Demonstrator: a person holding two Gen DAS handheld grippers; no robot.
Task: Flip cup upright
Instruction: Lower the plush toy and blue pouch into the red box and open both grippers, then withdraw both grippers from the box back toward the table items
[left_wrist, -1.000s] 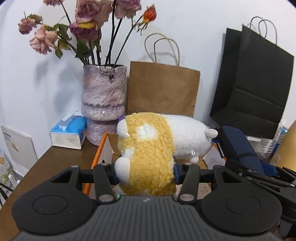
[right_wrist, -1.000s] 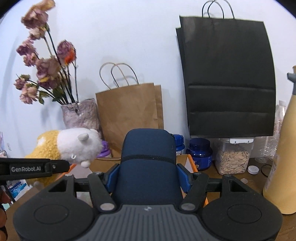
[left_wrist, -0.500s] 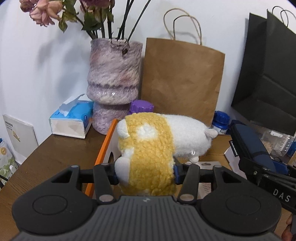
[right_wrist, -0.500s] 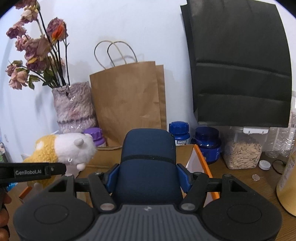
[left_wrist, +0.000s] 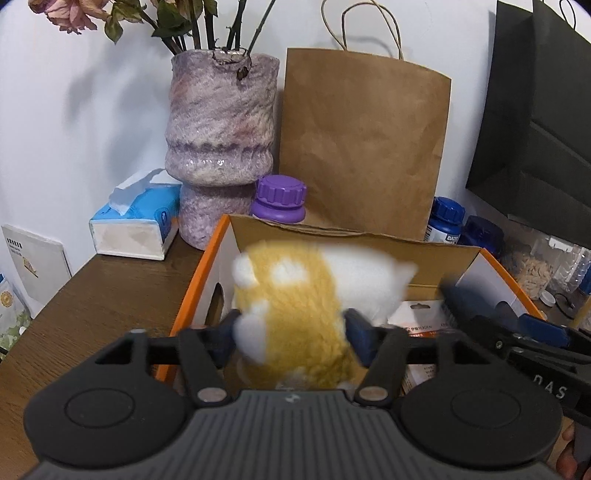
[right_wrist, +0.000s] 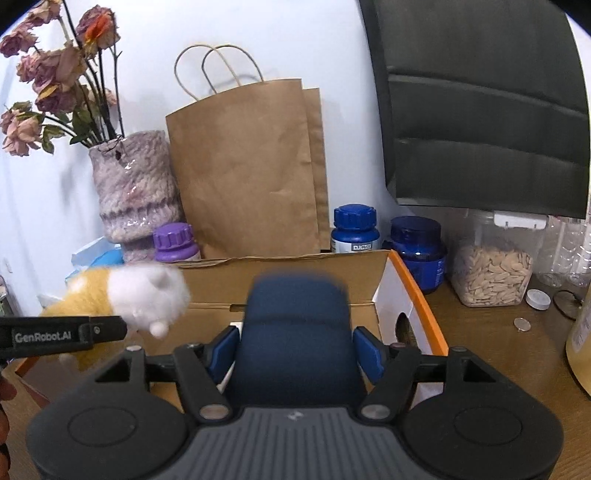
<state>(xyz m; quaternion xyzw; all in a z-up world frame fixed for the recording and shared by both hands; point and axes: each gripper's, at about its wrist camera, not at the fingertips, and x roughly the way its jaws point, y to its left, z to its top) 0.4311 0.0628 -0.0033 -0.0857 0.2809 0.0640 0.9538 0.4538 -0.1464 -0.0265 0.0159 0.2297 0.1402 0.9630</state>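
No cup shows in either view. A yellow and white plush toy (left_wrist: 295, 295) sits blurred between the pads of my left gripper (left_wrist: 291, 332), over an open cardboard box with an orange rim (left_wrist: 195, 284). The left jaws are opening and the pads no longer squeeze the toy. My right gripper (right_wrist: 295, 347) is over the same box (right_wrist: 417, 295), with a navy blue case (right_wrist: 295, 332) between its blue pads. Its jaws are opening too, and the top of the case is blurred. In the right wrist view the toy (right_wrist: 144, 291) is at the left.
A purple vase (left_wrist: 221, 122) with dried roses, a tissue box (left_wrist: 136, 221), a purple-capped bottle (left_wrist: 280, 195) and a brown paper bag (left_wrist: 362, 147) stand behind the box. Blue bottles (right_wrist: 354, 229), a seed container (right_wrist: 495, 266) and a black bag (right_wrist: 480, 103) are at the right.
Both grippers have sunk toward the box, which now fills more of each view. Both pairs of jaws have widened, and the toy and the case have gone blurry.
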